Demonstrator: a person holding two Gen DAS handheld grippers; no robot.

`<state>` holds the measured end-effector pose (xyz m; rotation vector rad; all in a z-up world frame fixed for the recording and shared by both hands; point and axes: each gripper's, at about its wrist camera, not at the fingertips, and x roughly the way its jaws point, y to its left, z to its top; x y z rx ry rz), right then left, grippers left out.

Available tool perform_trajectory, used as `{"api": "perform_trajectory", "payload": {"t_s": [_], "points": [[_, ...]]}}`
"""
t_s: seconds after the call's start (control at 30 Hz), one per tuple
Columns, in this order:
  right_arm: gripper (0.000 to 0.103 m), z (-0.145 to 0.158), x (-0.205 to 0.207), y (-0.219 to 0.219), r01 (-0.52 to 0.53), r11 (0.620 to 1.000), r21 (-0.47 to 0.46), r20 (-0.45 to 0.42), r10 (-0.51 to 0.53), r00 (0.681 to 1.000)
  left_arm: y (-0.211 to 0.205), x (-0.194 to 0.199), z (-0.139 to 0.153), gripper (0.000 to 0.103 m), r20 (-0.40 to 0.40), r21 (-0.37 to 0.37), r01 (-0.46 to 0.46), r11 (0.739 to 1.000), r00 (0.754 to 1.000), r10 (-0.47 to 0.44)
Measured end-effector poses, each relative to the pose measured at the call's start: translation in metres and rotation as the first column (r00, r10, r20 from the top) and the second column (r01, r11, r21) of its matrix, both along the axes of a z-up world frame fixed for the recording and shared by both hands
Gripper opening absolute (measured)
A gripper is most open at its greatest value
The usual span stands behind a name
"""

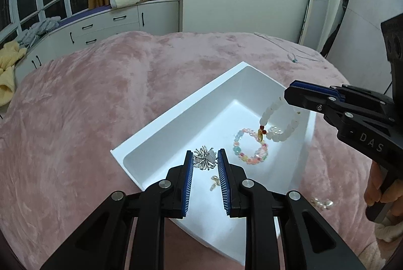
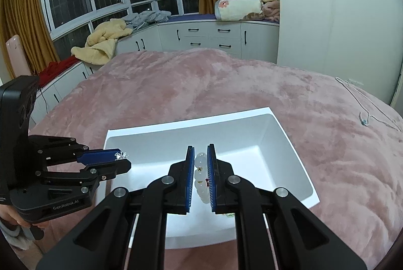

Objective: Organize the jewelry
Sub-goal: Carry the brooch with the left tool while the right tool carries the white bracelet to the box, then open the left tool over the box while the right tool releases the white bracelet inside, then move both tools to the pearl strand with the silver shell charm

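Observation:
A white tray (image 1: 176,116) lies on the pink bed. My left gripper (image 1: 206,153) is shut on a silver spiky brooch (image 1: 204,158) and holds it over the tray's near-left part; it also shows in the right wrist view (image 2: 121,155). My right gripper (image 2: 200,149) is shut on a white bead bracelet (image 2: 201,176), which hangs over the tray's right side (image 1: 279,126). A pastel bead bracelet (image 1: 249,147) lies in the tray. Small gold earrings (image 1: 214,183) lie on the tray floor below the brooch.
A pearl piece (image 1: 322,203) lies on the pink blanket (image 1: 100,106) right of the tray. A thin silver necklace (image 2: 365,116) lies on the bed's far right. White drawers (image 2: 209,39) and a window seat with piled clothes stand behind the bed.

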<state>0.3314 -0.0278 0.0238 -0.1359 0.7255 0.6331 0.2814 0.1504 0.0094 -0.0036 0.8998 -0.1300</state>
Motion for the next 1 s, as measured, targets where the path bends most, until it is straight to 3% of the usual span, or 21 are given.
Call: {"api": "perform_trajectory", "payload": {"t_s": [0.07, 0.13, 0.17, 0.2, 0.23, 0.27, 0.33, 0.5, 0.63, 1.0], "points": [[0.011, -0.002, 0.001, 0.005, -0.009, 1.0, -0.023, 0.014, 0.009, 1.0, -0.001, 0.002, -0.001, 0.025, 0.006, 0.021, 0.001, 1.0, 1.0, -0.001], [0.017, -0.003, 0.002, 0.009, -0.006, 0.999, -0.043, 0.032, 0.007, 0.999, -0.001, 0.003, -0.002, 0.029, 0.011, 0.033, 0.006, 0.999, 1.0, -0.006], [0.026, -0.002, 0.001, 0.011, 0.003, 0.999, -0.054, 0.044, -0.001, 0.999, 0.0, 0.003, -0.002, 0.033, 0.014, 0.034, 0.007, 0.999, 1.0, -0.007], [0.051, 0.0, -0.001, 0.012, 0.013, 0.999, -0.052, 0.061, -0.009, 0.998, 0.001, 0.002, -0.002, 0.043, 0.022, 0.04, 0.002, 0.999, 1.0, -0.003], [0.065, 0.002, -0.003, 0.011, 0.02, 0.999, -0.045, 0.083, -0.017, 0.996, 0.001, 0.001, -0.001, 0.048, 0.038, 0.052, -0.007, 0.999, 0.999, 0.005], [0.065, 0.006, -0.005, 0.012, 0.026, 0.999, -0.043, 0.102, -0.021, 0.995, 0.002, 0.0, 0.0, 0.049, 0.05, 0.057, -0.01, 0.998, 0.999, 0.008], [0.065, 0.01, -0.008, 0.011, 0.02, 0.999, -0.031, 0.105, -0.016, 0.994, 0.003, -0.002, 0.003, 0.061, 0.067, 0.051, -0.016, 0.999, 0.998, 0.012], [0.069, 0.023, -0.021, 0.002, 0.026, 0.999, -0.032, 0.145, -0.021, 0.989, 0.001, -0.011, 0.011, 0.064, 0.103, 0.029, -0.006, 1.0, 0.995, 0.003], [0.075, 0.031, -0.032, -0.01, 0.035, 0.999, -0.028, 0.165, -0.03, 0.986, -0.006, -0.026, 0.018, 0.077, 0.125, 0.035, 0.006, 0.999, 0.992, -0.011], [0.075, 0.034, -0.081, -0.068, 0.065, 0.997, -0.046, 0.199, -0.054, 0.979, -0.028, -0.074, 0.026, 0.08, 0.171, 0.012, 0.044, 0.999, 0.984, -0.045]]}}
